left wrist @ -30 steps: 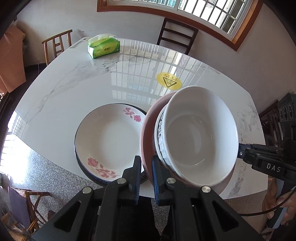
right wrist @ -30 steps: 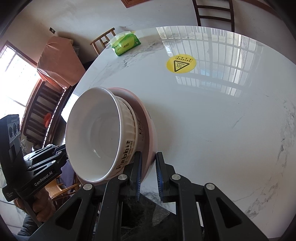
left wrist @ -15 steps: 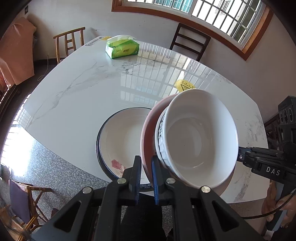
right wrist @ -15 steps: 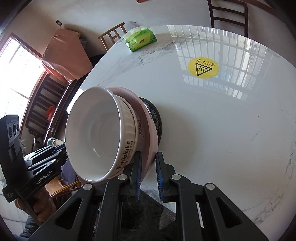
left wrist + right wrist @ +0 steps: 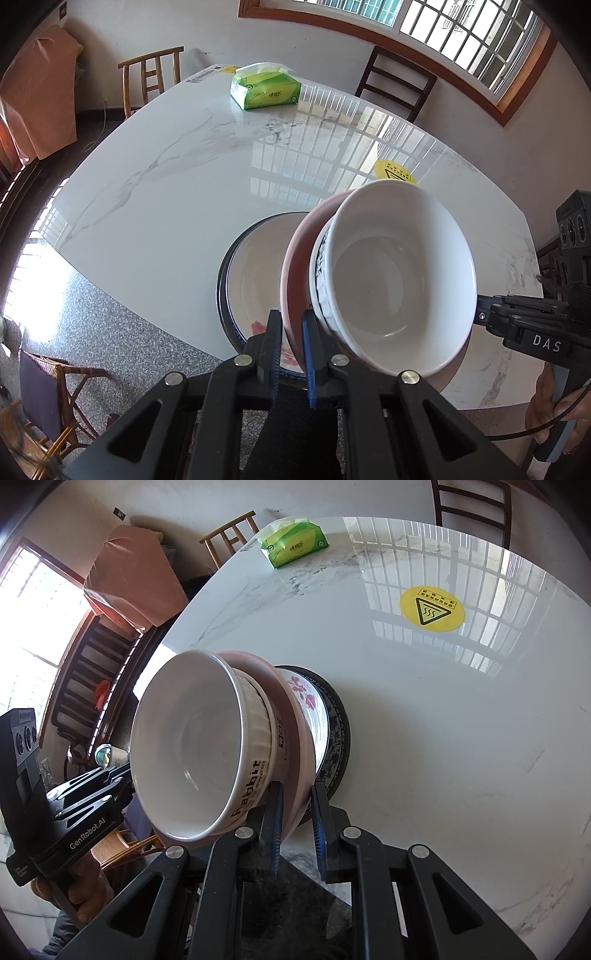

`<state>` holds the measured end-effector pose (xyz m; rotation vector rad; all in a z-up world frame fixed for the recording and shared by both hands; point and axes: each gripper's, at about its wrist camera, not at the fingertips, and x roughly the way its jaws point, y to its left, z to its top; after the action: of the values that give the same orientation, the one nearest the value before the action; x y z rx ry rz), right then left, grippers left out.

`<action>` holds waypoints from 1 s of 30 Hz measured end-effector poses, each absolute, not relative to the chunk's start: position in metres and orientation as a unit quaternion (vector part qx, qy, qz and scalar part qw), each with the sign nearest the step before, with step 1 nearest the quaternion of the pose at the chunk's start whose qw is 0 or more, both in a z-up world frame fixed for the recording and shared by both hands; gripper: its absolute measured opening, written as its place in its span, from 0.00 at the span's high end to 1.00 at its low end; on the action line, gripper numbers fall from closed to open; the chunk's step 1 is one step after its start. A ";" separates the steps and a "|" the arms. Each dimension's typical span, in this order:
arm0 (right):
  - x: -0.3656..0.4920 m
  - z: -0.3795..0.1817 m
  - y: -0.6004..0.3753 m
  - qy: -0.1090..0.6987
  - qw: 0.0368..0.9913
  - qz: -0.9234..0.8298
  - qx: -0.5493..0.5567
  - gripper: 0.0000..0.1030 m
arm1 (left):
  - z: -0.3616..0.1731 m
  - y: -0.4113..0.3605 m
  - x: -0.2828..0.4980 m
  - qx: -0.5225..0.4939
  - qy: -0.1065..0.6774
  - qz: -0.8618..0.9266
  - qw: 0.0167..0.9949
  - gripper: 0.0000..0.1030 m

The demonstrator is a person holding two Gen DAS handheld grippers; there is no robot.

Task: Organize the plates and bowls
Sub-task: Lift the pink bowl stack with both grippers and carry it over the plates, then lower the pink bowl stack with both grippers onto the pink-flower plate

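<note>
I've got the pink plate [image 5: 295, 266] pinched by its rim on both sides: left gripper [image 5: 291, 354] clamped on the near edge, right gripper [image 5: 297, 827] clamped on the opposite edge. White bowl [image 5: 395, 273] sits nested in it, w/ "Rabbit" lettering on its ribbed wall. The stack hangs over the floral plate [image 5: 314, 709], which lies on the marble table [image 5: 177, 192] near its front edge. Handling, my guess: glazed ceramic, so stiff, heavy-ish, slick under the pads, and breakable. The bowl is loose on the plate, not gripped, so any tilt could slide it. Rim is the only sensible hold; keep both sides level and set down gently, centred on the floral plate.
</note>
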<state>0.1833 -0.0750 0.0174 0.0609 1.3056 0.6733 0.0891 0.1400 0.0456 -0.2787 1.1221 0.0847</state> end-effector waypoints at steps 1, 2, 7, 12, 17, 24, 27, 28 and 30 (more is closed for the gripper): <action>0.184 0.017 -0.073 0.597 0.741 0.307 0.027 0.85 | 0.044 0.142 0.090 -0.133 0.531 0.040 0.836 0.90; 0.184 0.016 -0.071 0.598 0.740 0.308 0.026 0.85 | 0.043 0.143 0.090 -0.134 0.532 0.041 0.835 0.90; 0.186 0.010 -0.063 0.604 0.735 0.308 0.023 0.85 | 0.034 0.151 0.093 -0.138 0.537 0.045 0.831 0.91; 0.186 0.007 -0.055 0.608 0.730 0.310 0.020 0.84 | 0.030 0.157 0.097 -0.141 0.539 0.048 0.829 0.92; 0.185 0.007 -0.048 0.612 0.727 0.310 0.015 0.84 | 0.027 0.163 0.099 -0.146 0.540 0.049 0.827 0.92; 0.184 0.007 -0.043 0.614 0.725 0.311 0.011 0.84 | 0.027 0.168 0.100 -0.149 0.540 0.052 0.827 0.92; 0.184 0.007 -0.041 0.614 0.725 0.312 0.010 0.84 | 0.026 0.169 0.100 -0.150 0.540 0.053 0.826 0.92; 0.185 0.007 -0.042 0.615 0.724 0.313 0.010 0.84 | 0.026 0.169 0.100 -0.151 0.540 0.054 0.826 0.92; 0.185 0.007 -0.041 0.614 0.725 0.313 0.009 0.84 | 0.026 0.171 0.099 -0.152 0.541 0.054 0.826 0.92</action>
<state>0.1847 -0.0410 0.0072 0.0189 1.3547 0.6898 0.0993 0.1709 0.0255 -0.3240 1.1491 0.1141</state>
